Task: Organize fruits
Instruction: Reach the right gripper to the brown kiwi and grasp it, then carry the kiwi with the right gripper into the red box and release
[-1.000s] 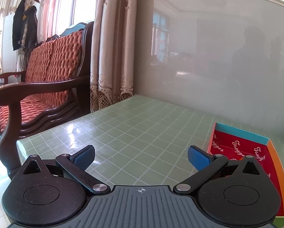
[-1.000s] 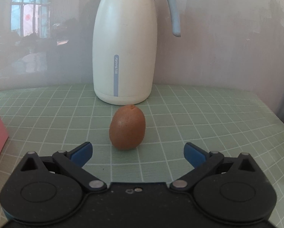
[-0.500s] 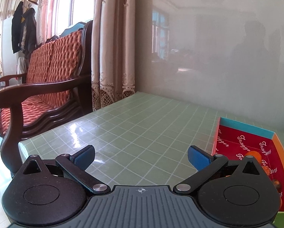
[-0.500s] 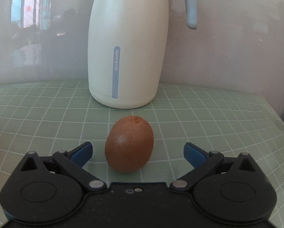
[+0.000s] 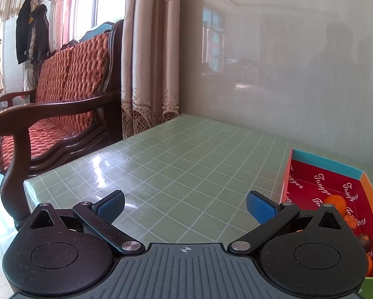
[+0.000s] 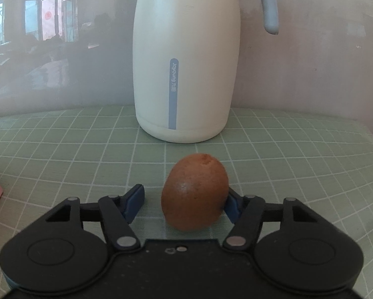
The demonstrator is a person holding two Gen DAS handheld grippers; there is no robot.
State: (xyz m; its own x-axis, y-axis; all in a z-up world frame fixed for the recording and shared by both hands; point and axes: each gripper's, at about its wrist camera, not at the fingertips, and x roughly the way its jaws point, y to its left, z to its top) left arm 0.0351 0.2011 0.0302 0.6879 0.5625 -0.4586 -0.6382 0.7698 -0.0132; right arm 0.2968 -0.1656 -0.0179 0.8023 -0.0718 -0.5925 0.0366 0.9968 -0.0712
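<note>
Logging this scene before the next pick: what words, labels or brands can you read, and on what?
"Tanger", white script repeated across the red floor of the fruit box; some copies are cut off by fruit or the rim.
Pale lettering runs up the blue strip on the white thermos jug: too blurred to read.
No other text is visible.

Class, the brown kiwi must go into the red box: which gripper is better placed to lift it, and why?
Right. The right gripper is closing around the brown kiwi; the left gripper hangs open over bare green tablecloth, beside the red box.
</note>
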